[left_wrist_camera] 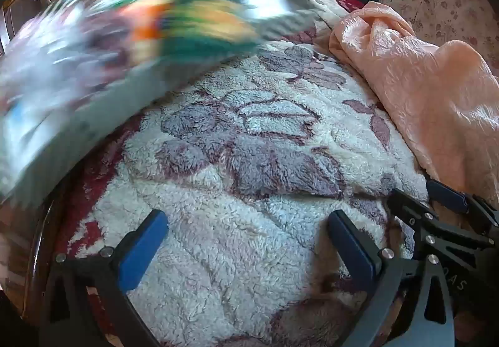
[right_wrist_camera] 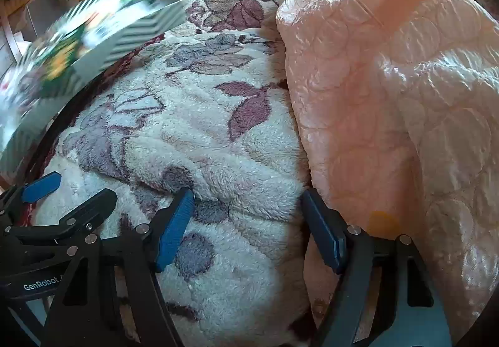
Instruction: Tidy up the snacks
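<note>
A snack bag [left_wrist_camera: 131, 44] blurs across the upper left of the left wrist view, streaked green, orange and white with a striped crimped edge; it is too smeared to tell whether it is touching the bed or in the air, and nothing is seen holding it. In the right wrist view the same snack bag [right_wrist_camera: 90, 44] sits at the far left, over the edge of the fleece blanket [right_wrist_camera: 193, 134], well apart from both tools. The left hand-held gripper [left_wrist_camera: 246, 241] hangs over the blanket [left_wrist_camera: 249, 159] with its blue pads apart and nothing between them. The right hand-held gripper [right_wrist_camera: 249, 228] is also spread wide and empty, its left pad pressed into the fleece and its right pad just beside a crumpled pink quilt [right_wrist_camera: 389, 103]. That quilt [left_wrist_camera: 421, 91] lies along the right side of the bed, heaped over the flowered blanket. The two tools are close together: each shows at the edge of the other's view
</note>
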Available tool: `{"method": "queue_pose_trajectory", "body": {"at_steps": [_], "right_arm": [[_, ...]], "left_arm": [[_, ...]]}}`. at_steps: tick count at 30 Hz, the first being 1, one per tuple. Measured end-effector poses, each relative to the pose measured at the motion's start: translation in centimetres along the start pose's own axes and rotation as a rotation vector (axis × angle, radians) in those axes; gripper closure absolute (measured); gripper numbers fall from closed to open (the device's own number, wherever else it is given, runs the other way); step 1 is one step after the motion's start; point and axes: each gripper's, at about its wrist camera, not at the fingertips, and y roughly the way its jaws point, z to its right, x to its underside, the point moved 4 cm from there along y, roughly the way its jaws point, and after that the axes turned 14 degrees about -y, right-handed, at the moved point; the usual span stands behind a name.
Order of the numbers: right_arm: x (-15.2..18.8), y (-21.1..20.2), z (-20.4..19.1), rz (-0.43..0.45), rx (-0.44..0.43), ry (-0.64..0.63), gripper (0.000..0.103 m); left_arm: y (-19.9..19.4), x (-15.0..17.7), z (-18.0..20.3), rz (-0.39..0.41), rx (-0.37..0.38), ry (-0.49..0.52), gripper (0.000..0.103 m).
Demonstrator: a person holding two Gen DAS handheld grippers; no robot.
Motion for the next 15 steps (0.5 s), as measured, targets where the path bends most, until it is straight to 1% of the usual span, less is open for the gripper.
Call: {"method": "queue_pose_trajectory", "body": {"at_steps": [15], "right_arm": [[0.17, -0.14, 0.15, 0.0, -0.003, 0.003, 0.03]], "left_arm": [[0.02, -0.02, -0.07, -0.001, 0.001, -0.001, 0.0]]}}
